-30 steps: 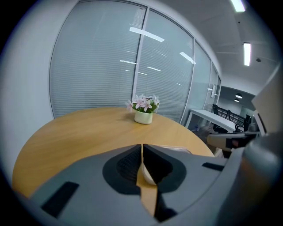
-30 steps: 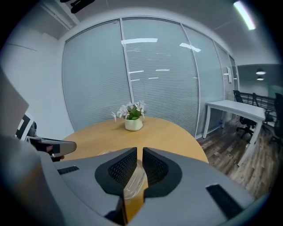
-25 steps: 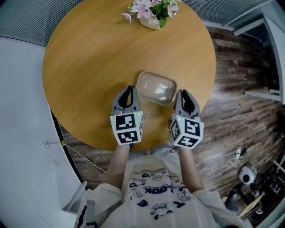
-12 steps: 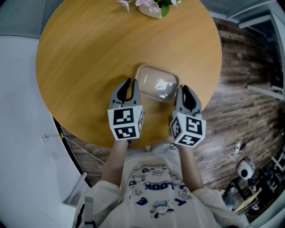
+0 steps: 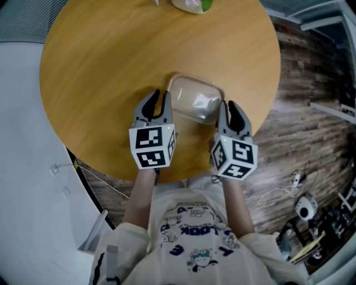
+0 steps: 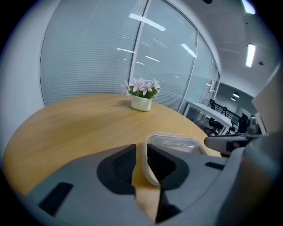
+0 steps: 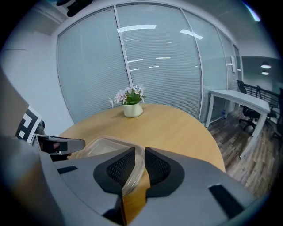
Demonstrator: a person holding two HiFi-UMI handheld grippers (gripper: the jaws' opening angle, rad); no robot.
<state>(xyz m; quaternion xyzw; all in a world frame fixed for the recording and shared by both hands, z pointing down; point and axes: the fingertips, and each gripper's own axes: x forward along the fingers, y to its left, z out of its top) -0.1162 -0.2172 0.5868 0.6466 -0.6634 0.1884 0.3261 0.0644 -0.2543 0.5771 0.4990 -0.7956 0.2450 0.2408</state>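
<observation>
A glass wall (image 6: 88, 53) with shut blinds curves across the upper half of both gripper views. In the head view a dark plank floor (image 5: 311, 128) fills the right side. The round wooden surface (image 5: 100, 72) takes up the upper left and centre of that frame, with its near edge just above the person (image 5: 189, 239) (white printed shirt, at the bottom).

The left tool (image 5: 161, 96) sits at centre left and the right tool (image 5: 227, 107) at centre right, each with its marker cube toward the person. Both point up the frame, well apart from each other, with the box (image 5: 193, 100) between them.

The box is clear plastic, shallow, with rounded corners, and lies just above the middle of the head view over the near part of the surface. The left tool is clenched on its left rim: in the left gripper view the thin edge runs up between the two dark pads, which press it from both sides. The right tool grips the opposite rim the same way (its own view shows the clear edge pinched in the narrow gap). I cannot tell whether the box's base touches the surface.

A small white pot (image 5: 192, 4) of pink flowers stands at the far edge, top centre, well apart from the box.
</observation>
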